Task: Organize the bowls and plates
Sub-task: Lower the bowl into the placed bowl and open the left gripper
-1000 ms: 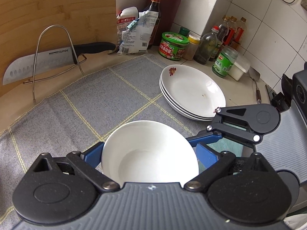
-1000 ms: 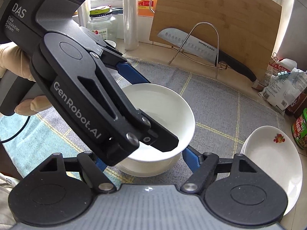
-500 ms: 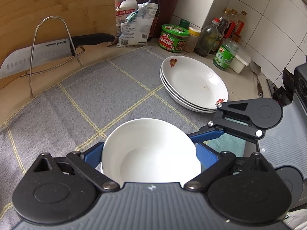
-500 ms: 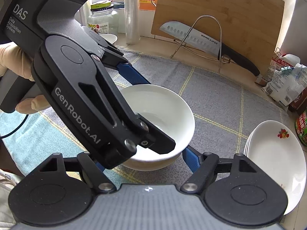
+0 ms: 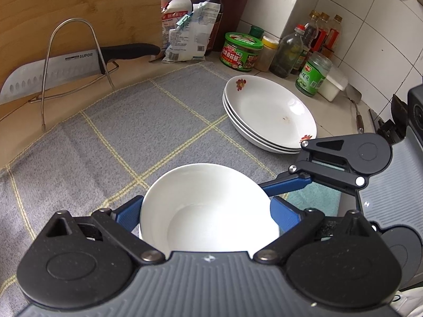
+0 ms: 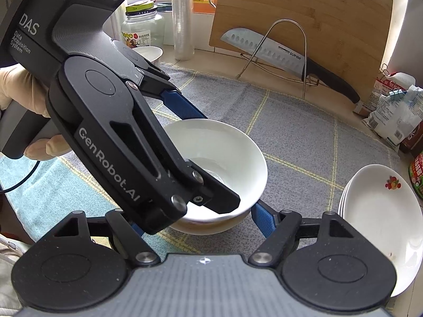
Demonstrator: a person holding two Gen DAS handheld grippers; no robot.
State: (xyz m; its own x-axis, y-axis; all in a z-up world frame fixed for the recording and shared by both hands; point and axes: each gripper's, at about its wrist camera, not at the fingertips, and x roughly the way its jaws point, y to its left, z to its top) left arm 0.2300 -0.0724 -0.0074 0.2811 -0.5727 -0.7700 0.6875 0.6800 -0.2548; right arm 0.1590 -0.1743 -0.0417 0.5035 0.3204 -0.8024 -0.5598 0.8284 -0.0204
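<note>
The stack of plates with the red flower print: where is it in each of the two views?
Left wrist view: stack of plates, right of centre, beyond the white bowl.
Right wrist view: stack of plates, at the right edge, right of the bowl.
Shared landmark: the knife in the wire stand.

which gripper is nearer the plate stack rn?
Right. The right gripper reaches from the side of the plate stack toward the white bowl. The left gripper straddles that bowl, farther from the stack.
</note>
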